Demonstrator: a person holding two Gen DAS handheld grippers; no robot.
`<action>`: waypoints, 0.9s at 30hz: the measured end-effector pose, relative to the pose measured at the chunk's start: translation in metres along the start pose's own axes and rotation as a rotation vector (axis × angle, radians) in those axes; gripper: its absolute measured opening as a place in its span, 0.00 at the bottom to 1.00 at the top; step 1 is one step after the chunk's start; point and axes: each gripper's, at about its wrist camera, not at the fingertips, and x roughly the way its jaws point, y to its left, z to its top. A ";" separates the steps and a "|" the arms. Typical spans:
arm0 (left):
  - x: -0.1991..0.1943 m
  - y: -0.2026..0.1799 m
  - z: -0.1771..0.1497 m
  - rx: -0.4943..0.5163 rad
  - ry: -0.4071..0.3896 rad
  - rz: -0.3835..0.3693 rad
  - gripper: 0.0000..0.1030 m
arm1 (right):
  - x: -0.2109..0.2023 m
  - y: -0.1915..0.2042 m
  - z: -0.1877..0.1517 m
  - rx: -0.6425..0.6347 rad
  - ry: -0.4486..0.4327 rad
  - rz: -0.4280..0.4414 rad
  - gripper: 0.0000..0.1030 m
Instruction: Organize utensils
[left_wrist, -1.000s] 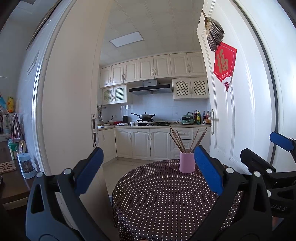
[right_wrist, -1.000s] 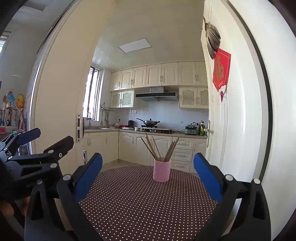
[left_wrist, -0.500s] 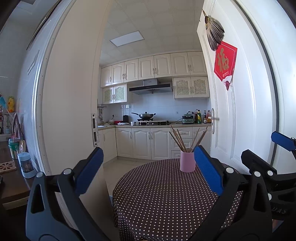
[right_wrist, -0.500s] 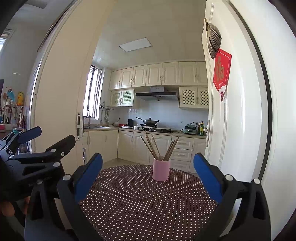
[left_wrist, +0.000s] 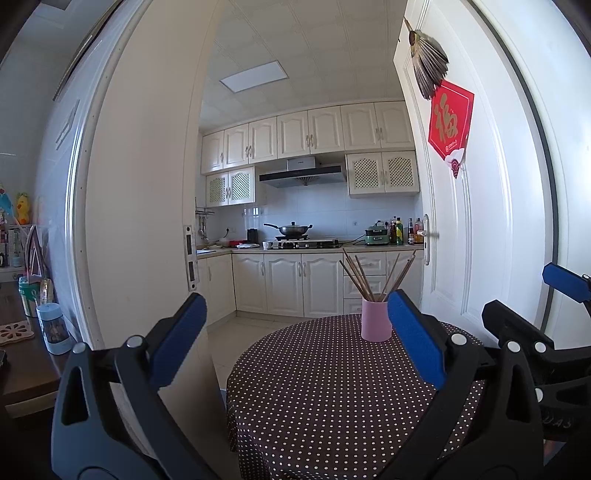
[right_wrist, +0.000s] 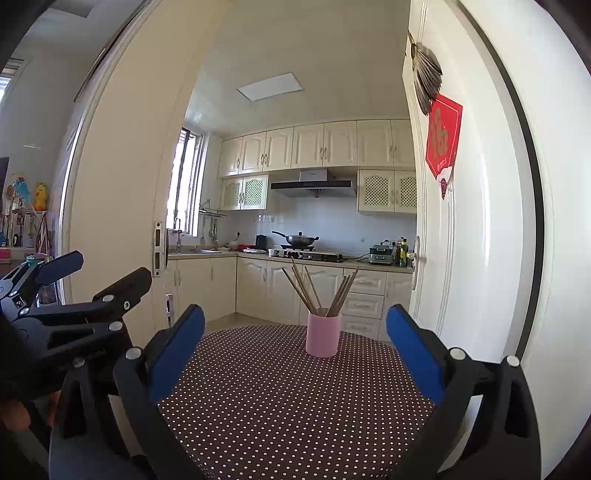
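Observation:
A pink cup (left_wrist: 376, 319) holding several wooden chopsticks (left_wrist: 360, 274) stands upright at the far side of a round table with a brown polka-dot cloth (left_wrist: 325, 387). It also shows in the right wrist view (right_wrist: 322, 335) with its chopsticks (right_wrist: 314, 291) on the cloth (right_wrist: 280, 398). My left gripper (left_wrist: 295, 336) is open and empty, held above the table's near left edge. My right gripper (right_wrist: 295, 343) is open and empty, above the near edge and facing the cup. Each gripper appears at the side of the other's view.
An open white door (left_wrist: 480, 221) with a red decoration (left_wrist: 448, 122) stands right of the table. A white door panel (left_wrist: 140, 221) stands on the left. A dark side table with a blue jar (left_wrist: 55, 328) is at far left. Kitchen cabinets (right_wrist: 295, 291) lie behind.
Both views have shifted only very slightly; the cup sits almost where it did. Both grippers stay open and empty.

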 end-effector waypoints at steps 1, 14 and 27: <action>0.000 -0.001 0.000 0.001 0.000 0.004 0.94 | 0.000 0.000 0.000 -0.001 0.001 0.001 0.92; 0.003 -0.003 -0.001 0.001 0.011 0.013 0.94 | 0.002 0.002 -0.002 -0.003 0.011 0.000 0.92; 0.003 -0.003 -0.002 0.002 0.011 0.020 0.94 | 0.001 0.006 -0.003 -0.002 0.013 -0.002 0.92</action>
